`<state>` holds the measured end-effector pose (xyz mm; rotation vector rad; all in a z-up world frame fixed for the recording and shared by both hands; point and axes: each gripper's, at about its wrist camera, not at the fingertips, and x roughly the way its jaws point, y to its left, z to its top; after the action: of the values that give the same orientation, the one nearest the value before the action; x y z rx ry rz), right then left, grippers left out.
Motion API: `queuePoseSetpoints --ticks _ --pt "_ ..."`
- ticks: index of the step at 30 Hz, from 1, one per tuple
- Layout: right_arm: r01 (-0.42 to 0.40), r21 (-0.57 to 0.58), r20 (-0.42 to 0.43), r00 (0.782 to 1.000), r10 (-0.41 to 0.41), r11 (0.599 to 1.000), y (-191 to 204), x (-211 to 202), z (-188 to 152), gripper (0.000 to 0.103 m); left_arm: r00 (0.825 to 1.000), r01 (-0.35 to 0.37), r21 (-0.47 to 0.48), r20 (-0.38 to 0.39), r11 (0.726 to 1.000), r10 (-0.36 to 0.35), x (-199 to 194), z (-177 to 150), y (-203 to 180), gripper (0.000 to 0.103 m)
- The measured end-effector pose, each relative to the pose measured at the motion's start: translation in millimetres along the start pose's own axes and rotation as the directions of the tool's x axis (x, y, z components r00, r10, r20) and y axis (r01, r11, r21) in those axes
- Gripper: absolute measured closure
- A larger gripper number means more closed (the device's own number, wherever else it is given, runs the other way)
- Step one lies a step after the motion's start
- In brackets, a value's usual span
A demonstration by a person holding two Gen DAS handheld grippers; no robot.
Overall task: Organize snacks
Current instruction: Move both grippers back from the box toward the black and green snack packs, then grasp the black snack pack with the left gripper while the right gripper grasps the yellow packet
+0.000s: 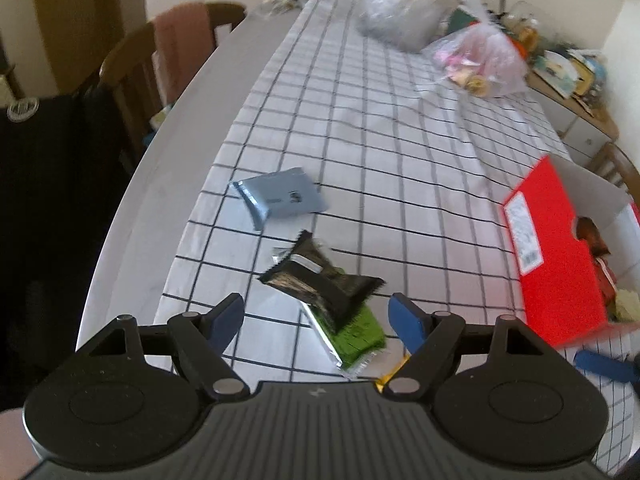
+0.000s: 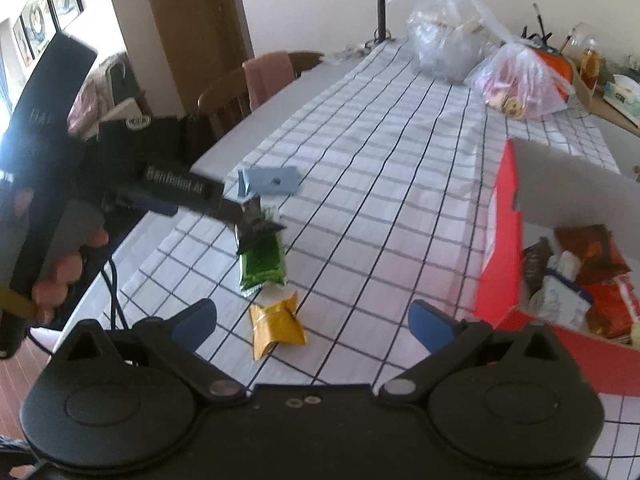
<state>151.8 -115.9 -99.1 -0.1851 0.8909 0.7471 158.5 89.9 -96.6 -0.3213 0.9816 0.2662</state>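
Observation:
My left gripper (image 1: 316, 314) is open just above the checked tablecloth, its blue fingers either side of a black snack packet (image 1: 320, 280) that lies across a green packet (image 1: 352, 336). A blue-grey packet (image 1: 280, 198) lies further ahead. In the right wrist view my right gripper (image 2: 312, 318) is open and empty above a gold packet (image 2: 276, 326); the green packet (image 2: 262, 262), black packet (image 2: 256, 224) and blue-grey packet (image 2: 268, 182) lie beyond it. The left gripper's body (image 2: 180, 188) reaches in from the left. A red box (image 2: 496, 248) at the right holds several snacks.
Two clear plastic bags (image 2: 516, 80) (image 2: 444, 44) sit at the table's far end beside a desk lamp (image 2: 384, 4). Wooden chairs (image 1: 132, 68) stand along the left edge of the table. A cluttered sideboard (image 1: 568, 72) is at the far right.

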Motion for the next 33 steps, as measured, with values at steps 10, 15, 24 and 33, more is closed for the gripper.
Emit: queuePoseSetpoints --ticks 10,15,24,33 --pt "-0.005 -0.031 -0.106 0.994 0.002 0.999 16 52 1 0.008 0.996 -0.024 -0.127 -0.088 0.992 0.013 36 31 13 0.024" --pt "-0.023 -0.058 -0.158 0.987 0.013 0.998 21 73 1 0.016 0.990 -0.061 -0.163 -0.135 0.985 0.039 54 39 10 0.024" --pt "-0.007 -0.110 -0.210 0.978 -0.016 0.994 24 95 11 0.029 0.978 -0.095 -0.219 -0.201 0.971 0.050 71 42 11 0.029" --pt "-0.043 -0.119 -0.264 0.965 0.010 0.992 23 106 12 0.054 0.976 -0.073 -0.228 -0.216 0.971 0.023 74 41 9 0.053"
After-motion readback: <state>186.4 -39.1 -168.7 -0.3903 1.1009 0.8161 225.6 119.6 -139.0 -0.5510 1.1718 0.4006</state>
